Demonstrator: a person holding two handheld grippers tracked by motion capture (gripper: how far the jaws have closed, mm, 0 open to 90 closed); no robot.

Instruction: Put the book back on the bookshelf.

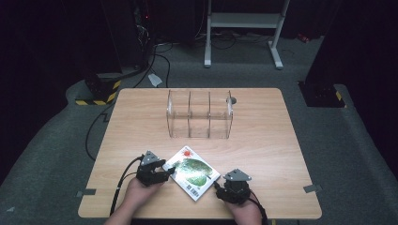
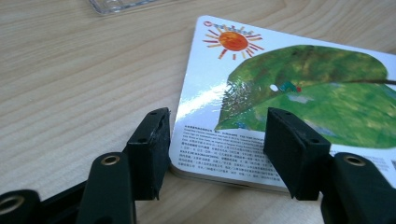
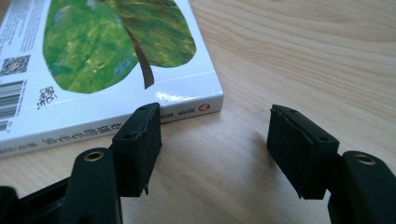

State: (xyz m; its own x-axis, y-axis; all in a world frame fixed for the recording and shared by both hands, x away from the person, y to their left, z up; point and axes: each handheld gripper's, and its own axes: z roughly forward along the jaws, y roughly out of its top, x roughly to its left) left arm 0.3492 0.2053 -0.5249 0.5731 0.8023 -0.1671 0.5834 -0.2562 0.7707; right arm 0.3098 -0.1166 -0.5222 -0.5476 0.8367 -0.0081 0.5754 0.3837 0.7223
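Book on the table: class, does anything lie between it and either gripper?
Nothing visible does. The book lies flat on the bare table. The left gripper straddles one corner; the right gripper stands open beside its spine.

Left hand-held gripper gaping; right hand-held gripper likewise

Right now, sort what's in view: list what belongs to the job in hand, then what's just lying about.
In the job:
- picture book, flat on the table
- left tool, open at the book's corner
- right tool, open beside the book's spine

Lying about:
- clear three-slot organizer, apart from the book
- small round grey thing behind it
- white stand on the floor
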